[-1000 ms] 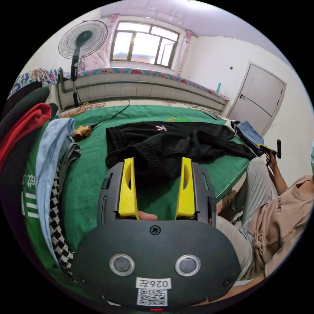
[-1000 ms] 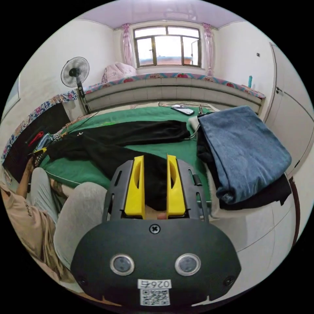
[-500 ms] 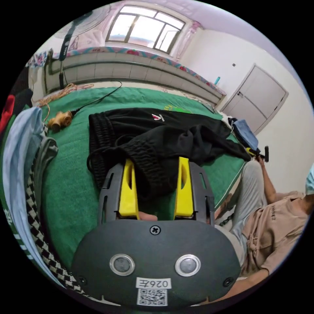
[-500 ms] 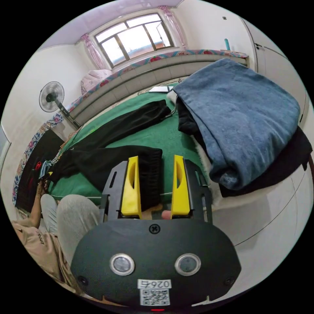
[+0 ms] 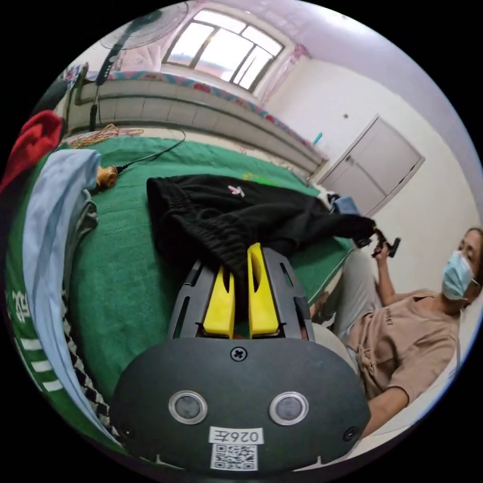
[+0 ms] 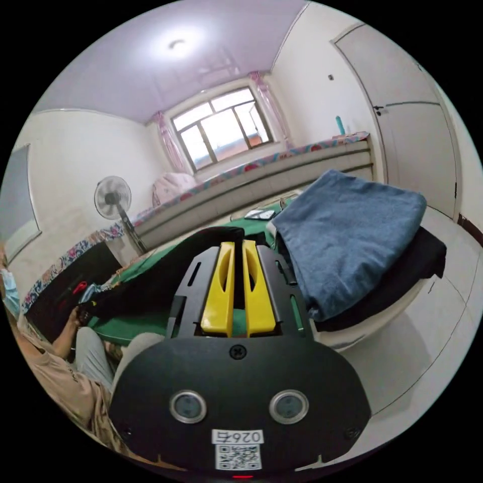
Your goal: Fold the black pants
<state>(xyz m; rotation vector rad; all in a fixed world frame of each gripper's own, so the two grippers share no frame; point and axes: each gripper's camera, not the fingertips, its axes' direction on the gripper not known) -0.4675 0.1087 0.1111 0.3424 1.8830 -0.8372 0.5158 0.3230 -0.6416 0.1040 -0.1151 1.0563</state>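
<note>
The black pants (image 5: 236, 211) lie crumpled across a green bed cover (image 5: 131, 282). My left gripper (image 5: 241, 259) is shut on the ribbed waistband, its yellow jaws pressed on the cloth. In the left gripper view the right gripper (image 5: 382, 245) shows far off at the bed's edge, holding the end of a leg. In the right gripper view my right gripper (image 6: 238, 245) is shut on the black leg cuff, and the pants (image 6: 166, 276) stretch away to the left gripper (image 6: 83, 312) over the bed cover (image 6: 131, 326).
A pile of clothes, with light blue (image 5: 50, 216) and red (image 5: 35, 141) pieces, lines one side of the bed. A folded blue garment (image 6: 347, 236) rests on a black one at the other end. A fan (image 6: 111, 196) stands by the wall. A seated person (image 5: 402, 342) is beside the bed.
Both grippers went from open to shut, the left on the waistband and the right on the leg cuff. The right end has been raised, and both cameras have tilted.
</note>
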